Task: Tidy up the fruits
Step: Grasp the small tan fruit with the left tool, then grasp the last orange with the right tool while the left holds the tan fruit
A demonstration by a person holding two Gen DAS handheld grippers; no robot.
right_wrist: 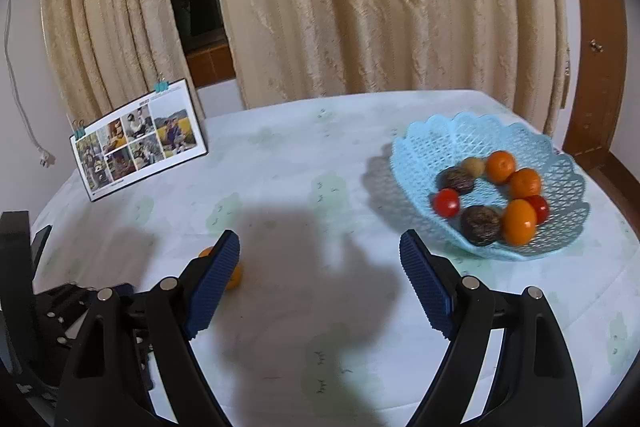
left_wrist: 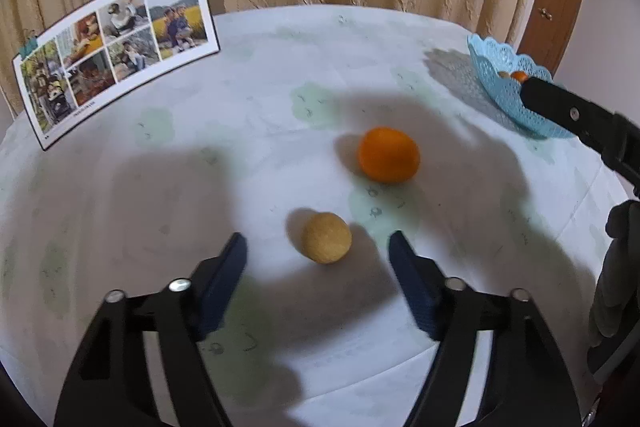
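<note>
Left gripper point(left_wrist: 318, 247) low over the table point(left_wrist: 260, 99), fingers spread wide, holding nothing. Small tan round fruit point(left_wrist: 326, 237) on the cloth between the two fingertips, slightly nearer the right-hand pad point(left_wrist: 412, 287) but touching neither. Shape near-spherical, faintly egg-like, long axis hard to call; no stem end or pointing direction readable. Orange point(left_wrist: 389, 155) further out, past the fingertips and off to the right, apart from the tan fruit, also resting on the cloth; slightly flattened, wider than tall, no stem visible. Right gripper point(right_wrist: 320, 247) held above the table, fingers likewise wide apart and empty, bare cloth and shadow between them. Same orange seen from the right wrist, mostly hidden behind the left-hand pad point(right_wrist: 214, 287), only slivers showing. Blue lattice basket point(right_wrist: 560, 171) ahead and right of the right fingertips, well apart from them, near the far right side of the table. Inside: three oranges, two red tomatoes point(right_wrist: 447, 202), two dark wrinkled round fruits point(right_wrist: 480, 225), one small tan fruit at the back. Nearest orange in the basket point(right_wrist: 519, 221) stands taller than wide, long axis roughly upright. Photo calendar point(left_wrist: 116, 51) upright at the far left, held by teal clips. Cream curtains point(right_wrist: 360, 7) behind.
</note>
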